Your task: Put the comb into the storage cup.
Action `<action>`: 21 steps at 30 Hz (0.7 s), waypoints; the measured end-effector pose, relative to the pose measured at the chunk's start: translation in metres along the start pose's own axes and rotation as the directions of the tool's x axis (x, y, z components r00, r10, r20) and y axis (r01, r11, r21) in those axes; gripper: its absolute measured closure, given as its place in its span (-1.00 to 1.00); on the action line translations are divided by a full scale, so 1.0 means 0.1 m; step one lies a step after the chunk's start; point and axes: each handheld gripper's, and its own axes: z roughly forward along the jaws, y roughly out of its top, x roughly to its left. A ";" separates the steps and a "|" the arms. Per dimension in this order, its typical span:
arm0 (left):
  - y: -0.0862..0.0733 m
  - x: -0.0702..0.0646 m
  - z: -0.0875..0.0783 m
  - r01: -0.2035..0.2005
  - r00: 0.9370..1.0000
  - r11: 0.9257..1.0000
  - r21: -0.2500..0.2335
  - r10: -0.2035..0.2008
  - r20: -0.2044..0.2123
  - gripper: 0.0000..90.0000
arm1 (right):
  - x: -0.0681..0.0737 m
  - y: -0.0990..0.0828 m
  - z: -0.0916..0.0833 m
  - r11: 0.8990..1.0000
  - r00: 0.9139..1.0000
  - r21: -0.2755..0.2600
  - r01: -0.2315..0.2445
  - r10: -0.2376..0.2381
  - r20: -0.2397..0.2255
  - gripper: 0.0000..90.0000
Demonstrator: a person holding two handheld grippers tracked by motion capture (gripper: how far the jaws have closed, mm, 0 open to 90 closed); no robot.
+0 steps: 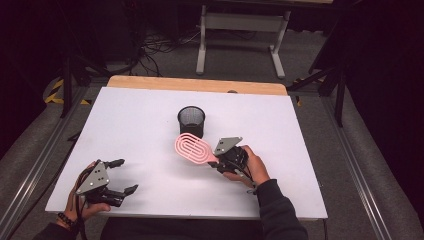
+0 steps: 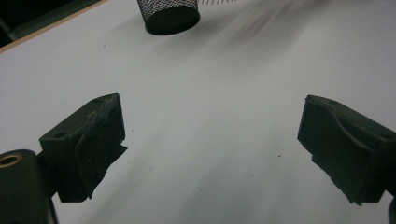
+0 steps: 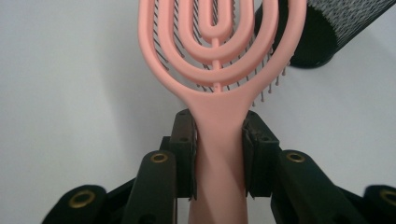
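Left gripper (image 1: 123,176) is hovering at near-left table (image 1: 130,115) corner, jaws spread wide w/ nothing between. Right gripper (image 1: 218,161) is clamping pink hairbrush (image 1: 194,148) by its handle, head raised and pointing toward black mesh cup (image 1: 191,120) just beyond, mid-table.

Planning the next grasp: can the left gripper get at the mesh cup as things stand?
Probably yes: the left gripper is open and holds nothing, with bare table between it and the mesh cup; the pink brush sits off to the right.

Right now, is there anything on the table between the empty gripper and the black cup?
No. In the left gripper view, just bare white table lies between the left gripper and the black mesh cup.
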 end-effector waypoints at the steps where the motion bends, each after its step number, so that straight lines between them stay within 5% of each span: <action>1: 0.00 0.00 0.00 0.001 1.000 1.000 0.000 -0.001 -0.002 -0.82 | 0.02 0.01 -0.05 0.999 1.000 -0.034 -0.001 0.001 0.021 0.54; 9: 0.00 0.03 -0.02 0.010 1.000 1.000 -0.007 -0.010 0.002 -0.83 | 0.07 0.06 -0.20 0.985 0.994 -0.169 -0.044 0.060 0.091 0.55; 21: 0.04 0.06 0.01 0.019 1.000 1.000 -0.012 -0.019 0.009 -0.82 | 0.10 0.07 -0.31 0.961 0.982 -0.271 -0.058 0.104 0.158 0.55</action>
